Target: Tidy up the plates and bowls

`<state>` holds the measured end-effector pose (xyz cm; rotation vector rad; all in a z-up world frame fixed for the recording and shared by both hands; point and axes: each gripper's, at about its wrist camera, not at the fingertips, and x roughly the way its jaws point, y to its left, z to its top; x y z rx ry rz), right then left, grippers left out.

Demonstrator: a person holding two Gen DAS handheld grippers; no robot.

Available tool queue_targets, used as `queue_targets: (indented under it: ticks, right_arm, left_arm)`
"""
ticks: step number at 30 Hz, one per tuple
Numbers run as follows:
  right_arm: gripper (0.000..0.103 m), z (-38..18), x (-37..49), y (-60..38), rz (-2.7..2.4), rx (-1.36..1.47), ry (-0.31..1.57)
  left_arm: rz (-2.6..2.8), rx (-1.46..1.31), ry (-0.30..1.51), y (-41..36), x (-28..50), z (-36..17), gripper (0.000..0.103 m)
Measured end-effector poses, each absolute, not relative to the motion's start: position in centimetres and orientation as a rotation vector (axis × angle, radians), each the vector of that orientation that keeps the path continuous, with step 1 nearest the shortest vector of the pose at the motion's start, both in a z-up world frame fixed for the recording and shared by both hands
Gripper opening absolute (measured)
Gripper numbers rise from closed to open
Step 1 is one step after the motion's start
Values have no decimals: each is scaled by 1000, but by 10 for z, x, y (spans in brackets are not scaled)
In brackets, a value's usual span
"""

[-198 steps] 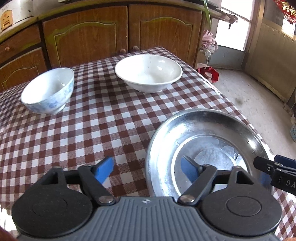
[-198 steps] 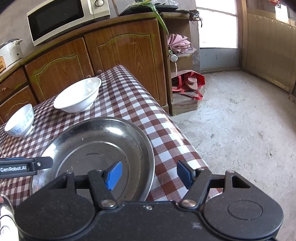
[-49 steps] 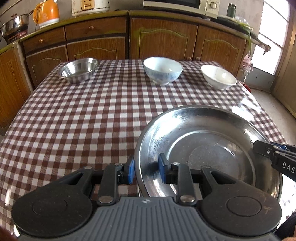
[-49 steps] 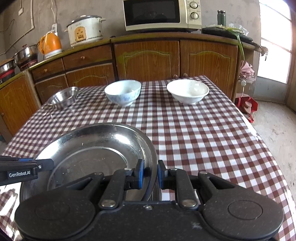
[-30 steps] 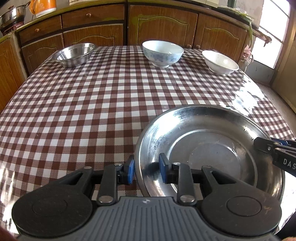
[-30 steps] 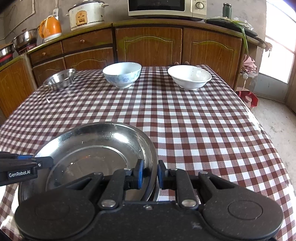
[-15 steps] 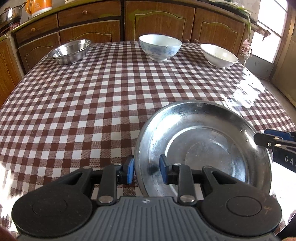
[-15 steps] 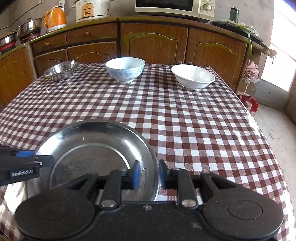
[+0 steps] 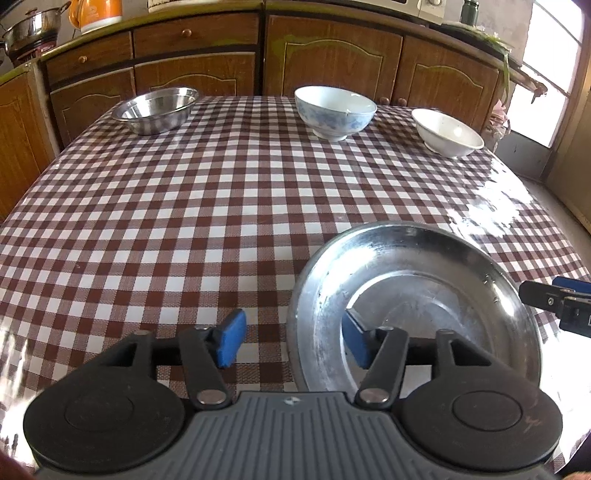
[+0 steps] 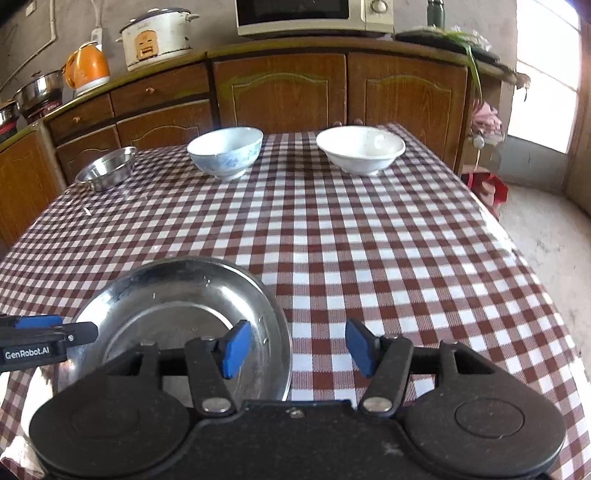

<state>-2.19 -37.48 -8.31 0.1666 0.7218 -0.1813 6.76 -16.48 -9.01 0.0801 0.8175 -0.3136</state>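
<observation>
We read one clear piece of writing: "GenRobot.AI", in white on the black body of the left gripper (image 10: 44, 341) where it enters the right wrist view from the left edge. In the left wrist view, the right gripper (image 9: 554, 299) enters from the right edge, and the white print on its body is cut off and cannot be read. The rice cooker (image 10: 155, 35) on the far counter carries a yellow front panel; we cannot make out its text. The microwave (image 10: 314, 14) shows no legible marking.

Left gripper (image 9: 291, 343): the jaws are opening. The left rim of the steel plate (image 9: 413, 306) lies between the blue pads, which stand clear of it on either side.

Right gripper (image 10: 295, 347): the jaws are opening. The right rim of the steel plate (image 10: 184, 325) lies between the pads, and neither pad presses on it.

The plate rests flat on the checked tablecloth (image 10: 369, 240) at the near edge of the table, between the two grippers.

Along the far edge of the table, we see three bowls well apart from one another:
- far left, a steel bowl (image 9: 155, 109);
- far centre, a blue-patterned bowl (image 9: 334, 110);
- far right, a plain white bowl (image 9: 447, 133).

Behind the table stand brown wooden cabinets (image 10: 280, 99). An orange kettle (image 10: 88, 68) sits just left of the rice cooker.
</observation>
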Motion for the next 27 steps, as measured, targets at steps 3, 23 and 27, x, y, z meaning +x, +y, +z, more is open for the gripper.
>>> queue_targets:
  ticks: [3,23,27]
  right_arm:
    - [70,-90,-21,-376,-171,187,742]
    - [32,-115,-4,-380,-114,330,775]
    - [32,-111,-3,-379,-114,326,765]
  left_arm:
    - [-310,80,830,-165,69,-94,63]
    - [-378,67,838,-176,80,-109,36]
    - [-375,69,827,-175,78,-104,36]
